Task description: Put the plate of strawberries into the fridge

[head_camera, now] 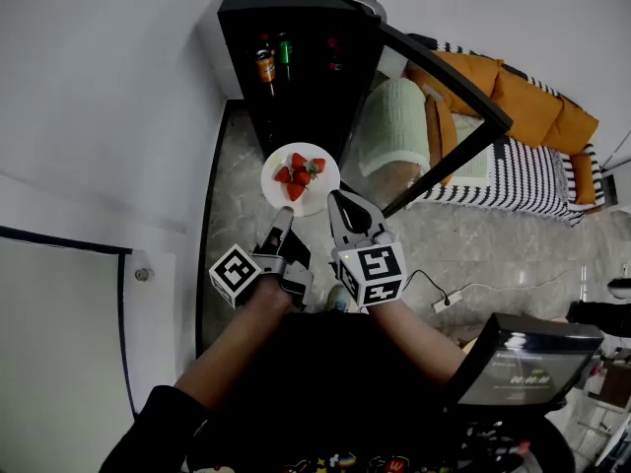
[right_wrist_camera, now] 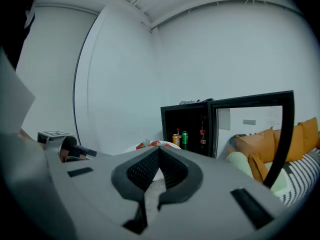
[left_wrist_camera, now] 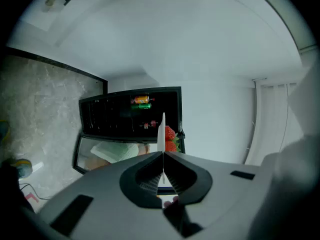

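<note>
Head view has the plate (head_camera: 321, 198) of strawberries (head_camera: 299, 175) carried in the air over the floor, just short of the black fridge (head_camera: 306, 106), which stands at 12 o'clock with its door (head_camera: 444, 72) swung wide toward 2 o'clock. The left gripper (head_camera: 283, 215) is clenched on the plate's rim at about 7 o'clock; its own view shows the rim edge-on as a thin white line pinched between the jaws. The right gripper (head_camera: 337, 201) meets the rim at about 5 o'clock, and its jaws look closed on the white edge too. Holding the near rim at two points probably keeps the plate level so the fruit does not roll, and leaves its far edge free to go in first. Drink cans (head_camera: 266, 65) sit deep on a shelf at 11 o'clock, so the plate likely needs a bare shelf.
</note>
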{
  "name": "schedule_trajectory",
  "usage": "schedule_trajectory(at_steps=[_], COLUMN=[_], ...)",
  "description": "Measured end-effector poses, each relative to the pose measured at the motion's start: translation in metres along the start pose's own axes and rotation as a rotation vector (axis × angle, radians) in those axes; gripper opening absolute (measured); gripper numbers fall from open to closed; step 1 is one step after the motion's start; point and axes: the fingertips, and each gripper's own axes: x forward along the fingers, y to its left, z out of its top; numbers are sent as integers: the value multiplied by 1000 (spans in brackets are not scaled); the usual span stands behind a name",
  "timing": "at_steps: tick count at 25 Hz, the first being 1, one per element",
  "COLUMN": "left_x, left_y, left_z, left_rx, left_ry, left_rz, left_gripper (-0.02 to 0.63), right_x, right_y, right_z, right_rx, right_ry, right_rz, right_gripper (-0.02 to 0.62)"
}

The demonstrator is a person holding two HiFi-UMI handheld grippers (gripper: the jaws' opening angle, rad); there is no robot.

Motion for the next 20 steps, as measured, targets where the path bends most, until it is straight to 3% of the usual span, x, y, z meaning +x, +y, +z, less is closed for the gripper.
schedule_trajectory(at_steps=[11,20], left_x=[6,13], left_y=[6,2], left_z=[-7,-31], left_rx=[14,40], left_ry=[-3,-57], left_rz=[-12,-8], left_gripper=[11,11], right_x=[-6,-24], right_y=[-9,-33], right_z=[-7,-9], right_rx=[5,18], right_ry=[-21,-34], right_rz=[-2,54], right_gripper=[3,3])
